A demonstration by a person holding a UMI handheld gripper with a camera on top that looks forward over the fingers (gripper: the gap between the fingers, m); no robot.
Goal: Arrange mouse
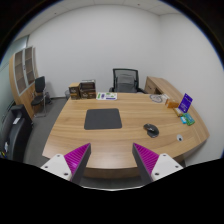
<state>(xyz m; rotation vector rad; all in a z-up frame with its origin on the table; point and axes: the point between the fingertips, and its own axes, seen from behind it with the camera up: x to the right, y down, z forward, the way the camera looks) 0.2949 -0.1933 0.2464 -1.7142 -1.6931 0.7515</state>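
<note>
A small black mouse [151, 129] lies on the wooden desk [70, 132], to the right of a dark grey mouse mat [102, 119]. My gripper [112, 158] hovers above the desk's near edge, well short of both. Its two fingers with magenta pads [76, 157] stand wide apart and open, with nothing between them. The mouse is beyond the right finger, the mat is ahead between the fingers.
A purple box [186, 101] and a small green item [186, 120] sit at the desk's right end. Papers [108, 96] and boxes [82, 90] lie along the far edge. A black office chair [125, 79] stands behind; another chair [40, 95] at left.
</note>
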